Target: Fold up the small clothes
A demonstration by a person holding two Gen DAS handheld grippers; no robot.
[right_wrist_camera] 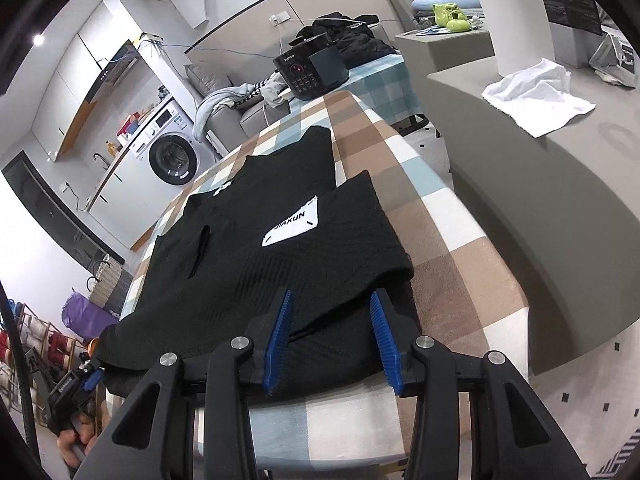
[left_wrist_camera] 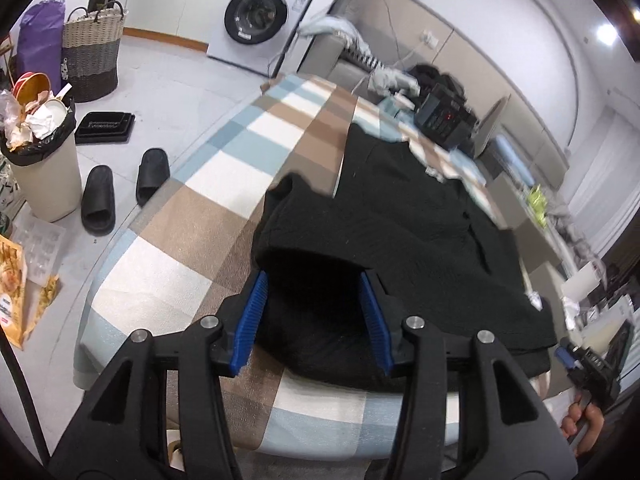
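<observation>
Left gripper [left_wrist_camera: 316, 316]: black frame, blue ribbed pads standing apart; folded edge of the black garment [left_wrist_camera: 400, 216] lies between them, not pinched. Right gripper [right_wrist_camera: 332, 336]: same build, pads likewise apart over the garment's near hem, no grip on it. Black garment: knitted, partly folded, one panel turned over to show a white label [right_wrist_camera: 294, 222]; lies flat on the checked cloth [left_wrist_camera: 192, 220] of the table, at its near end. Black appliance with keypad [right_wrist_camera: 312, 68]: far end of the table, well apart from the garment. Pair of black slippers [left_wrist_camera: 120, 188]: floor, left of the table, near a full waste bin [left_wrist_camera: 44, 168]. Woven basket [left_wrist_camera: 94, 48] and washing machine [left_wrist_camera: 260, 16]: farther back. White cloth [right_wrist_camera: 536, 94]: on a grey surface to the right.
</observation>
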